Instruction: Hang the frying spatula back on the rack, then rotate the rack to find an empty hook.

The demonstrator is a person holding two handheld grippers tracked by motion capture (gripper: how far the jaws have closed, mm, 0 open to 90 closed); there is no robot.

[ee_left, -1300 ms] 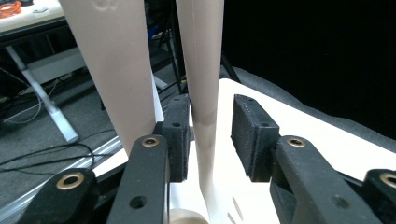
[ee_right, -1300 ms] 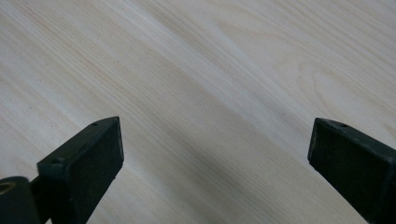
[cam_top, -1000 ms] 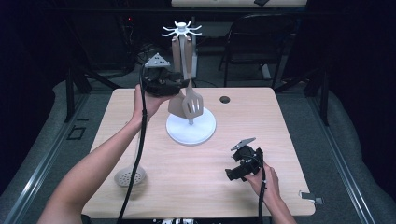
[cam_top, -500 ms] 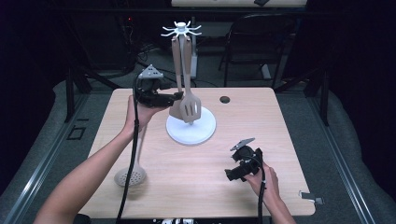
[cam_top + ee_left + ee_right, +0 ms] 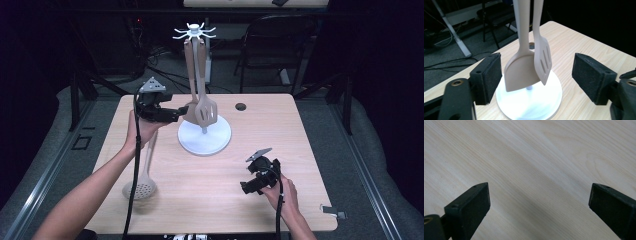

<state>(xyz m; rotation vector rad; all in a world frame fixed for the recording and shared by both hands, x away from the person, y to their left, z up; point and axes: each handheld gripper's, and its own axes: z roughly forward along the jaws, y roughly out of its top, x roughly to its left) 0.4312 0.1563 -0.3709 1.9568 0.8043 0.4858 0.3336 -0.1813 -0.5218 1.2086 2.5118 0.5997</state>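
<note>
Two utensils, a solid spatula (image 5: 520,72) and a slotted spatula (image 5: 543,62), are hung side by side from the white hook stand (image 5: 204,141) at the middle of the table (image 5: 310,165). The left gripper (image 5: 176,114) is held level beside the solid blade; its jaws have just been opening, are spread wide, and nothing is pressed between them. The right gripper (image 5: 248,187) is rested low over bare wood, its jaws likewise spread and empty. A skimmer (image 5: 141,184) is left lying near the table's left edge. If the left gripper is drawn away carelessly, a pad may be caught on the solid blade, so that both utensils are set swinging, one is knocked off its hook, or the stand is tipped.
</note>
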